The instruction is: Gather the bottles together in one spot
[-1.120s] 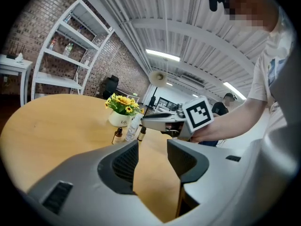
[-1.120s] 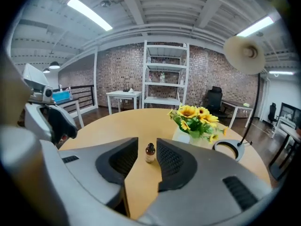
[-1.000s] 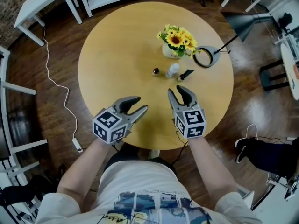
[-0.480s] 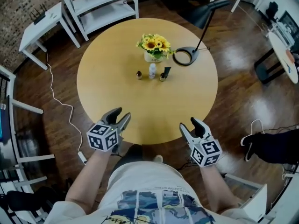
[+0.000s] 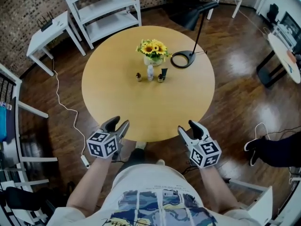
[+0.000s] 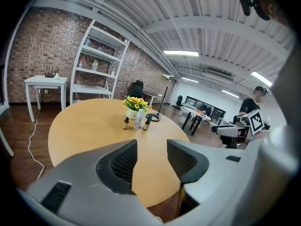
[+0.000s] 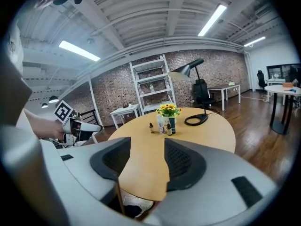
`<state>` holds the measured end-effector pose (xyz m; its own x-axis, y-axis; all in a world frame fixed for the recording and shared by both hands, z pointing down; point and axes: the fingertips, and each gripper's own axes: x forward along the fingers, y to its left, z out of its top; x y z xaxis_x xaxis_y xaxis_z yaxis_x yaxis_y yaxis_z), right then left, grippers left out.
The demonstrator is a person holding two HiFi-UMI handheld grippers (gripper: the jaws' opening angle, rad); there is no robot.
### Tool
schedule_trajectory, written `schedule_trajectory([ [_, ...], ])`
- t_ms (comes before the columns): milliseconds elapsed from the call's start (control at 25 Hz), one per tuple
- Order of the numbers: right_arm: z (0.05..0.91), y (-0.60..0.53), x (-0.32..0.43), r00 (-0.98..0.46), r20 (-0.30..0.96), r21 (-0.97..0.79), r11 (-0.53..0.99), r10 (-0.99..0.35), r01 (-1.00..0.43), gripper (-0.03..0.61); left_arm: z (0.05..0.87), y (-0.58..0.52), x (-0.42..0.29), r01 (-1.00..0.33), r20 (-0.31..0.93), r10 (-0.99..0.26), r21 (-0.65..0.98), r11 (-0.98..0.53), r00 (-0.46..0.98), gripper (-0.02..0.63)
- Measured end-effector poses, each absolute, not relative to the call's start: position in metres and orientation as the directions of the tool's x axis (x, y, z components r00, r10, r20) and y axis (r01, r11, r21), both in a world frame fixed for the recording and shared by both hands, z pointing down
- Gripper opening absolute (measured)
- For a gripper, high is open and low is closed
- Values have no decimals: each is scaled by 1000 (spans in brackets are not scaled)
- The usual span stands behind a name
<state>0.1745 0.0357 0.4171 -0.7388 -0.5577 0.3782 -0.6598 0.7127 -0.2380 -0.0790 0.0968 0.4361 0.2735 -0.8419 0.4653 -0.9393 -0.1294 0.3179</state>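
Observation:
Three small bottles stand close together mid-table in front of a sunflower vase (image 5: 153, 51): a brown dropper bottle (image 5: 138, 76), a white bottle (image 5: 150, 72) and a dark-capped brown bottle (image 5: 161, 78), with a dark tube (image 5: 164, 72) just behind it. In the left gripper view they are the brown bottle (image 6: 125, 123), white bottle (image 6: 138, 119) and dark bottle (image 6: 146, 122). My left gripper (image 5: 120, 122) hangs open and empty at the table's near edge. My right gripper (image 5: 186, 127) is also at the near edge; its jaws have just been opening, and nothing is between them.
The round wooden table (image 5: 113, 93) also holds a black desk lamp with a ring base (image 5: 182, 59). White shelving (image 5: 106, 8) and a small white side table (image 5: 49, 32) stand beyond it. A white cable (image 5: 63, 107) trails on the wood floor at the left.
Both grippers have drawn back from near the bottles to the table's near edge. The right gripper's jaws stand wider than before. The bottles have not moved.

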Motion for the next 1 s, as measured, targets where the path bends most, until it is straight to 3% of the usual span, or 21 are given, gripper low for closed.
schedule_trajectory([
  [360,401,64,193,-752,363,-189,747,-550,-638,249,431,141,-57,-961,509,-820,216,-175,264,179],
  [1000,401,105,208,-737,398,-142,757,-546,-637,247,450,190,-46,-961,561,-784,217,-170,265,179],
])
